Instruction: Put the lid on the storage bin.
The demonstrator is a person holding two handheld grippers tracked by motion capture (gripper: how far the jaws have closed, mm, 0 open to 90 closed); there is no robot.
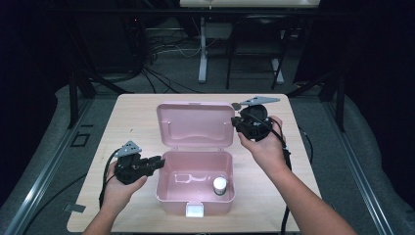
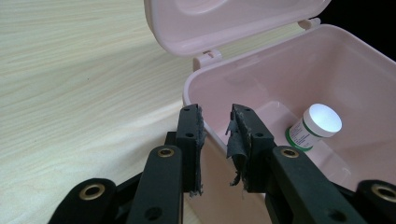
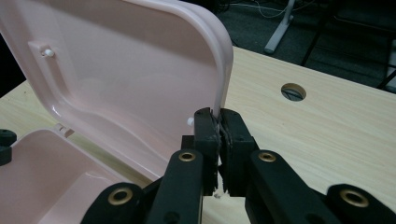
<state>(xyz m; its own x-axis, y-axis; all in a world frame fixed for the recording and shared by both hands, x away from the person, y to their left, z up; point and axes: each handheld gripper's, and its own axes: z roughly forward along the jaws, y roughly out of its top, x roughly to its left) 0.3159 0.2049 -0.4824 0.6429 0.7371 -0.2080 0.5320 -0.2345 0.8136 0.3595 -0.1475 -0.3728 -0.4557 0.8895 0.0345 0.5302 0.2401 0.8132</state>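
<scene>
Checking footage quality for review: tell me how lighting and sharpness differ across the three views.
High view: dim, dark surroundings, soft detail, table lit, a pale sheen inside the pink box. Left gripper view: bright and crisp, the bottle cap nearly blown out. Right gripper view: sharp, with glare on the lid, background floor dark.

A: Box [image 1: 195, 196] and lid [image 1: 195, 125]: pink moulded plastic, smooth, faintly glossy. Bench [image 1: 132, 117]: pale wood grain, matt.

B: Bottle [image 2: 314, 127]: white plastic cap, printed paper label. Left tool [image 2: 215, 128]: matt black plastic, brass-coloured rivets, frayed grey pads [image 2: 237, 144]. Right tool [image 3: 218, 122]: the same.
</scene>
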